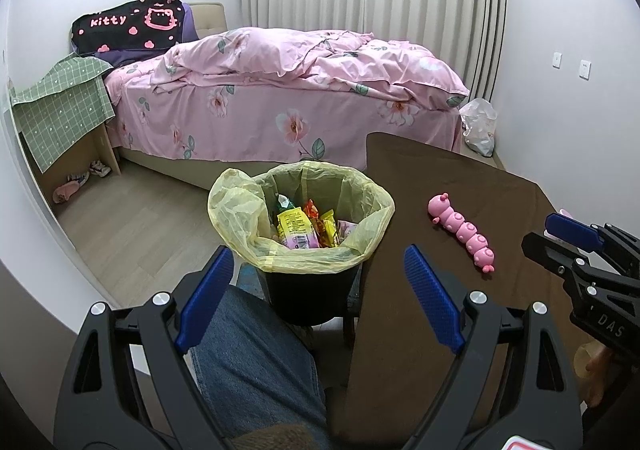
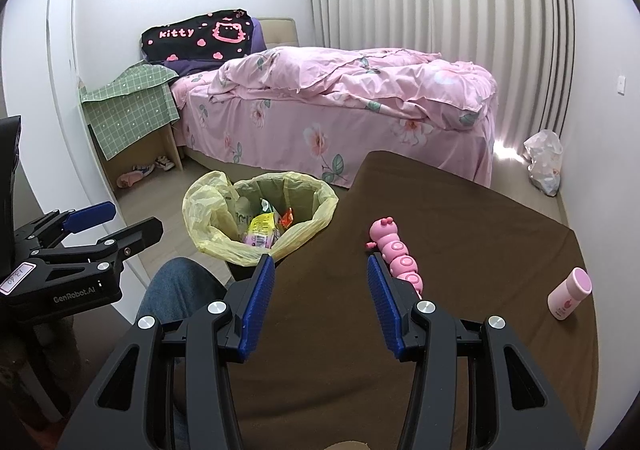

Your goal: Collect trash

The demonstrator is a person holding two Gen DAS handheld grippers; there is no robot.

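A black trash bin point(image 1: 308, 298) lined with a yellow bag point(image 1: 236, 205) stands on the floor beside the brown table point(image 1: 452, 185). Several snack wrappers point(image 1: 304, 228) lie inside it. My left gripper point(image 1: 320, 270) hovers just in front of the bin, open, with nothing between its blue pads. My right gripper point(image 2: 320, 274) hangs open over the table point(image 2: 328, 330), empty, beside a pink caterpillar toy point(image 2: 394, 252). In the left wrist view the right gripper point(image 1: 560, 238) shows at the right edge. The bin's bag point(image 2: 208, 205) and wrappers point(image 2: 262, 232) also appear in the right wrist view.
A pink bottle point(image 2: 570, 292) lies on the table's right side. A person's jeans-clad leg point(image 1: 256, 370) sits below the bin. Behind are a pink bed point(image 1: 304, 89), a side table under a green cloth point(image 1: 64, 105), and a white plastic bag point(image 1: 480, 125) on the floor.
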